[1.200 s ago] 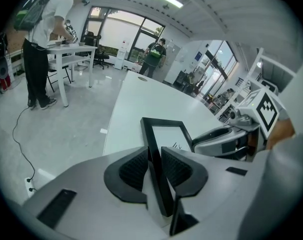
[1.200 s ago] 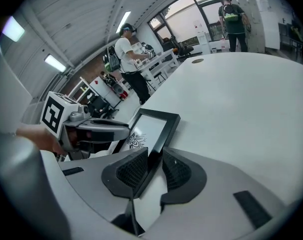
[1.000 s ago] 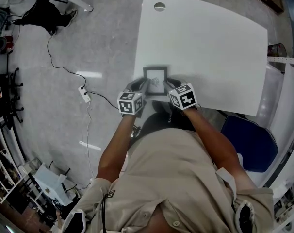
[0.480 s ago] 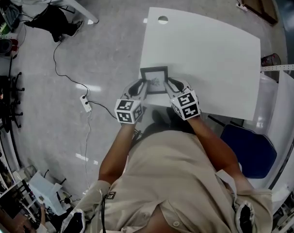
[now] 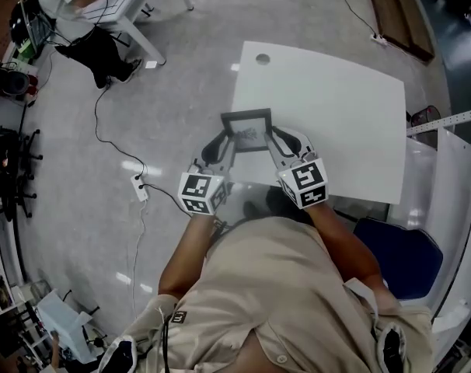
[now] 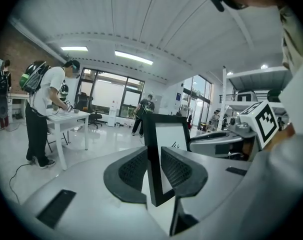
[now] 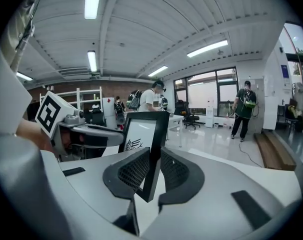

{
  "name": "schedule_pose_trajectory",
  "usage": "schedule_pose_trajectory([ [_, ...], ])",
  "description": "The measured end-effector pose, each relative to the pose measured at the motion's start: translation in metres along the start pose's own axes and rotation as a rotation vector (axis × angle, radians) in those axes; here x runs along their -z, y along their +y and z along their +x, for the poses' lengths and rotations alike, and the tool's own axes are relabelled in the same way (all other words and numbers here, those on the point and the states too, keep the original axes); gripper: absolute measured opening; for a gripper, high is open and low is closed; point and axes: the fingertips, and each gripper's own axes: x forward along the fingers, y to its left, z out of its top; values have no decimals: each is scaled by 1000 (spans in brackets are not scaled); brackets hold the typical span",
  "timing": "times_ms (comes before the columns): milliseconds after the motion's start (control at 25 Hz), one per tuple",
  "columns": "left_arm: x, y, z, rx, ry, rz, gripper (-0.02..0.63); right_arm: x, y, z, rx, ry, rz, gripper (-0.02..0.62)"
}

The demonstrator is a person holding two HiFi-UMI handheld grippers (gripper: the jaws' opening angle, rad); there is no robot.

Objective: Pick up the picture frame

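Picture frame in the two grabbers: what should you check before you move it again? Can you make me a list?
1. Jaws of the left gripper shut on one side edge of the black rectangular picture frame: ok.
2. Jaws of the right gripper shut on the opposite side edge: ok.
3. Frame held even, neither side sagging: ok.
4. Frame lifted off the white table: probably ok; neither gripper view shows tabletop under it.
5. Grip firm enough not to slip: cannot tell.
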Motion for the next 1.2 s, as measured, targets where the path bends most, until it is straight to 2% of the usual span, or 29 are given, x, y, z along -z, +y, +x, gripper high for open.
schedule_pose_trajectory([
  [520, -93, -6, -32, 20, -175, 63, 84, -102, 12, -24, 30, -159, -82, 72],
  [880, -133, -31, -51, 41, -286, 130, 84, -140, 15, -56, 45, -251, -127, 72],
  [1200, -154, -37, -63, 40, -332, 161, 84, -160, 22, -68, 33, -279, -147, 72],
])
